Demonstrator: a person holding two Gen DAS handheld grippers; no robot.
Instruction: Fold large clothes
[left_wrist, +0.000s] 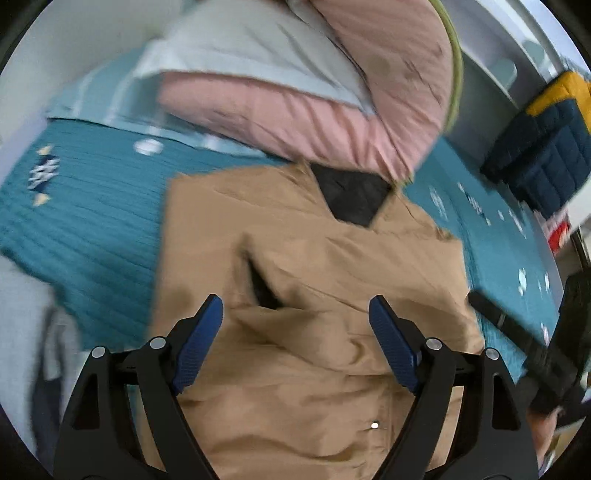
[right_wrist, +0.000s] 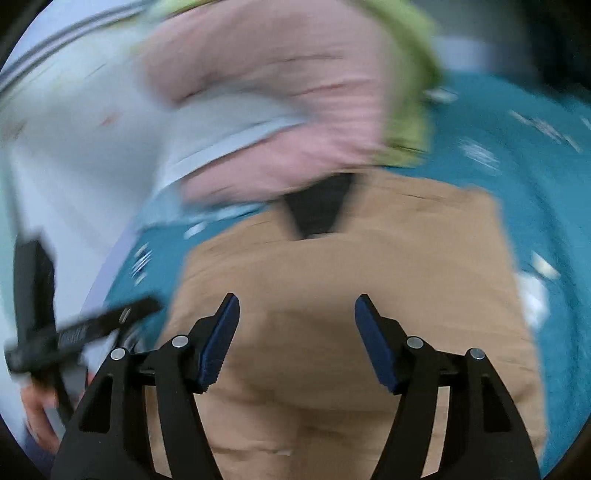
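Note:
A tan jacket (left_wrist: 314, 295) with a black lining at the collar (left_wrist: 354, 195) lies partly folded on a teal bedspread (left_wrist: 92, 221). My left gripper (left_wrist: 295, 314) is open above the jacket's middle, holding nothing. In the right wrist view the same jacket (right_wrist: 332, 295) fills the centre, and my right gripper (right_wrist: 295, 310) is open above it, empty. The other gripper shows as a blurred black shape at the right edge of the left wrist view (left_wrist: 524, 343) and at the left edge of the right wrist view (right_wrist: 74, 328).
A pink quilt (left_wrist: 314, 110) with a green edge and a pale pillow (left_wrist: 240, 48) lie beyond the jacket's collar. A navy and yellow padded garment (left_wrist: 546, 140) sits at the far right. The teal bedspread (right_wrist: 517, 166) surrounds the jacket.

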